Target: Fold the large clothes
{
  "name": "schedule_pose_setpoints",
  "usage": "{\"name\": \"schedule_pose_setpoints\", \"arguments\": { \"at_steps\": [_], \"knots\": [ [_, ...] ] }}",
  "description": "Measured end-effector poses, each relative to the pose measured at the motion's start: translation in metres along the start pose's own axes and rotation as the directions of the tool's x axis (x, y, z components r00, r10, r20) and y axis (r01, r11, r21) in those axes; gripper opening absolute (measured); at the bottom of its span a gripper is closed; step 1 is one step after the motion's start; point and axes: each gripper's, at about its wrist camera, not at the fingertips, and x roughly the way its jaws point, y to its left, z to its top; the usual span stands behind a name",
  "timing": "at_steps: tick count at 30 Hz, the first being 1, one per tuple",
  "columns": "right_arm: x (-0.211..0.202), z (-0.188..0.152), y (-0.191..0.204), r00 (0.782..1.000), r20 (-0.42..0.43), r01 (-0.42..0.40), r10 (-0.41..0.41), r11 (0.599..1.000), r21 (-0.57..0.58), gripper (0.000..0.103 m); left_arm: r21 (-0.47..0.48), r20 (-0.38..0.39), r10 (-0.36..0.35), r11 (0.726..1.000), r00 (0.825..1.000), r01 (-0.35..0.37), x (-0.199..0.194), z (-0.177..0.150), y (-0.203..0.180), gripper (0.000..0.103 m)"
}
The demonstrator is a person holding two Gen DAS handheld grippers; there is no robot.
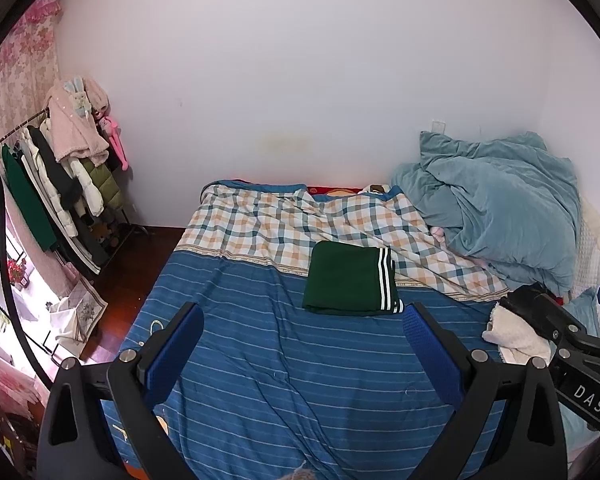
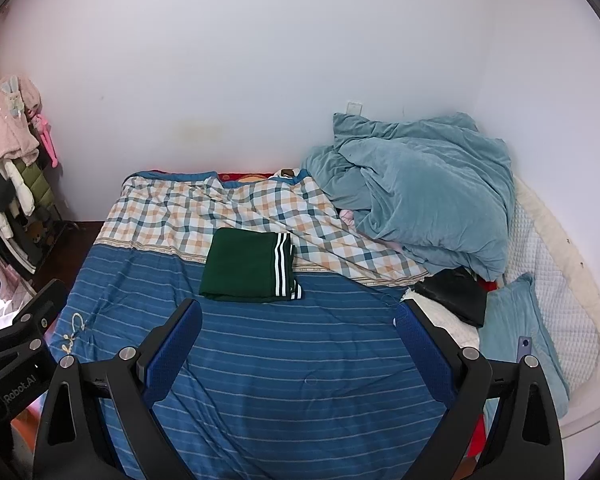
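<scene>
A dark green garment with white stripes along one edge lies folded into a neat rectangle on the blue striped bedsheet. It also shows in the right wrist view. My left gripper is open and empty, held above the sheet just short of the garment. My right gripper is open and empty, also short of the garment. The right gripper's body shows at the right edge of the left wrist view.
A plaid blanket covers the far bed. A heaped teal duvet sits at the right, with a black and white cloth pile and a teal pillow. A clothes rack stands left by the wall.
</scene>
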Motion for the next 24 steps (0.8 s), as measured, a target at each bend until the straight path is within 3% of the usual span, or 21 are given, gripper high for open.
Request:
{"name": "schedule_pose_setpoints", "arguments": {
  "at_steps": [24],
  "knots": [
    [-0.011, -0.011, -0.007, 1.0, 0.009, 0.008, -0.008, 1.0, 0.017, 0.099, -0.006, 0.016, 0.011, 1.0, 1.0, -0.011, -0.008, 0.001, 0.003, 0.102]
  ]
}}
